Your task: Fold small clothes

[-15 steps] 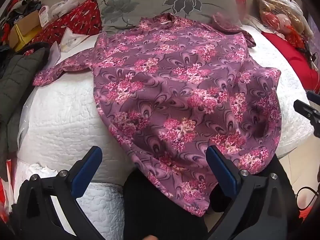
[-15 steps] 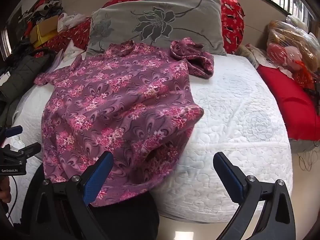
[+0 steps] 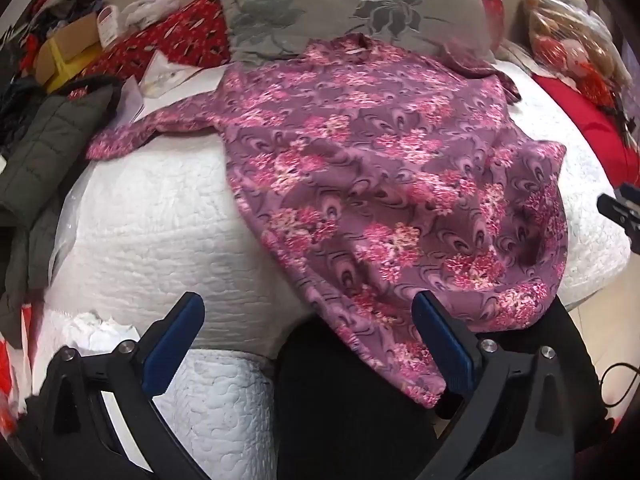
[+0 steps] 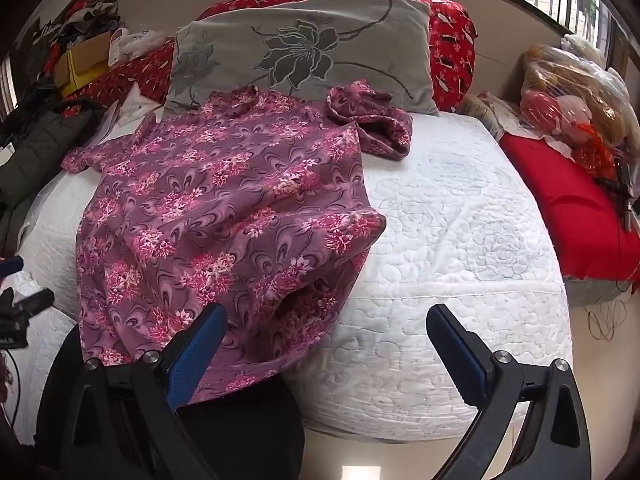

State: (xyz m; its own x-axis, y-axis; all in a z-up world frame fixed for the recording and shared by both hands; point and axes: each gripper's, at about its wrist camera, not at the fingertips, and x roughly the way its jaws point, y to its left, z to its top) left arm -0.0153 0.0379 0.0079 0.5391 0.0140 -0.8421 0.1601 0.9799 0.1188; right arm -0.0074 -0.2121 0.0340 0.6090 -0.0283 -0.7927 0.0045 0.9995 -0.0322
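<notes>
The left gripper hangs tilted downward over the near hem of the floral blouse, jaws spread wide, holding nothing. The right gripper hovers beside the same hem, jaws equally wide and empty.

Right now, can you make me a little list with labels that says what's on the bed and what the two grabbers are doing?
garment: purple flowery top, spread out, hem hanging over the near edge of the bed
surface: white quilted bed
behind the top: grey flower pillow
far sleeve: bunched up by the pillow
left gripper: open, holding nothing
right gripper: open, holding nothing
folding: not started
</notes>
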